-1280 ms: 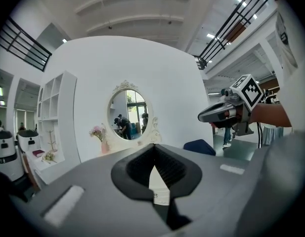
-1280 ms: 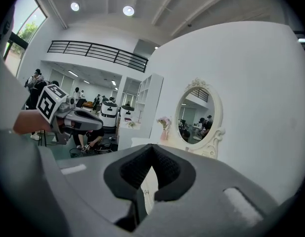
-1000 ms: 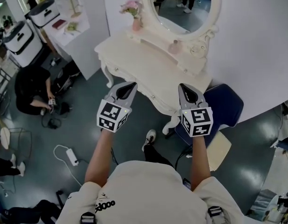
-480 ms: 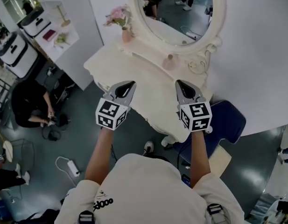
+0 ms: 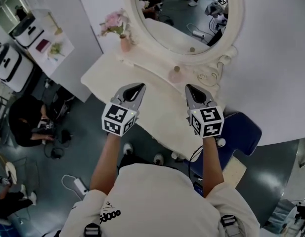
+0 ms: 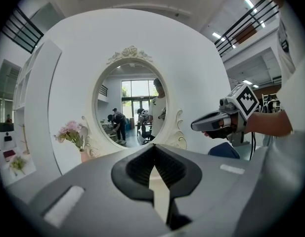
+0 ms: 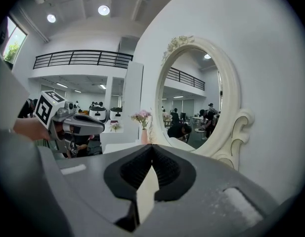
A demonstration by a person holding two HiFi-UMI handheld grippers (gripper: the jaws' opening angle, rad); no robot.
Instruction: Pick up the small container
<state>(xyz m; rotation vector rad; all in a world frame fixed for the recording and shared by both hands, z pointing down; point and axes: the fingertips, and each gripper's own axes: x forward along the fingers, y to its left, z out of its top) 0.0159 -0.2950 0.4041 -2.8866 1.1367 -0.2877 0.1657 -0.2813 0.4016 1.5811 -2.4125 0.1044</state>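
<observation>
A person stands at a cream vanity table point(image 5: 142, 90) with a two-jaw gripper in each hand, both held level over the tabletop and pointing toward the oval mirror point(image 5: 184, 14). The left gripper point(image 5: 137, 86) has its jaws pressed together with nothing between them, as its own view shows point(image 6: 154, 147). The right gripper point(image 5: 191, 88) likewise has its jaws closed on nothing point(image 7: 152, 146). The container point(image 5: 176, 75), a small pinkish bottle, stands on the table at the foot of the mirror frame, ahead of the two grippers and between their lines, nearer the right one and touched by neither. A vase point(image 5: 124, 43) of pink flowers stands at the table's far left corner beside the mirror. A blue chair point(image 5: 243, 130) sits to the right of the table, and another person point(image 5: 26, 127) crouches on the floor at left.
</observation>
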